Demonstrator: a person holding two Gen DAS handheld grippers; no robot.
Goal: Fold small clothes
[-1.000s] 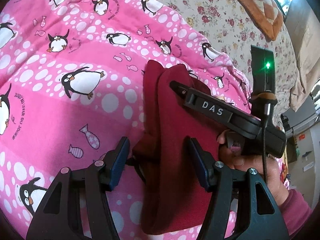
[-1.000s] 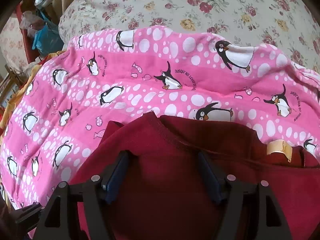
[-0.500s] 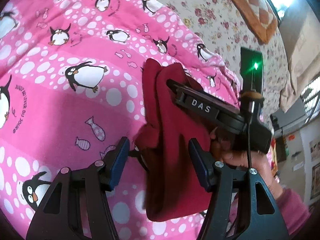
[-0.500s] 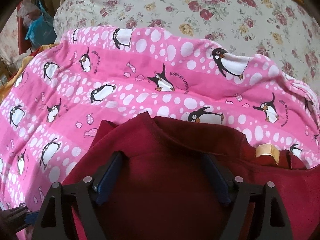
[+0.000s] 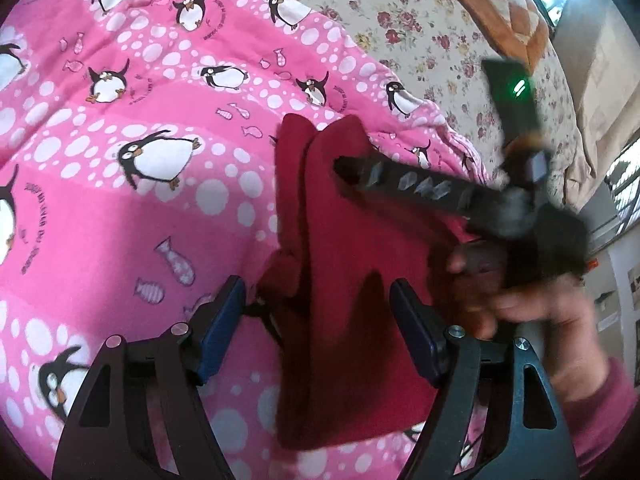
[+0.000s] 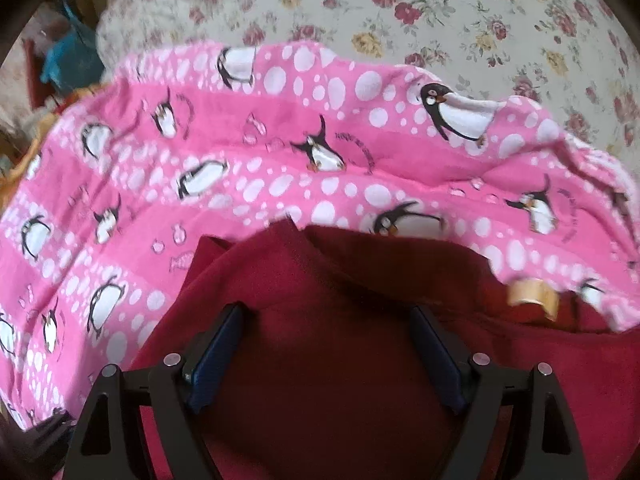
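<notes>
Lying on fleecy penguin blanket (image 5: 120,208), soft maroon garment (image 5: 340,320); both grippers' jaws spread w/ nothing pinched.

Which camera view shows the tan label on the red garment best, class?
The right wrist view: the tan label lies at the red garment's upper right edge, against the pink penguin blanket, though blurred. The left wrist view shows the garment folded lengthwise, but no label.
</notes>
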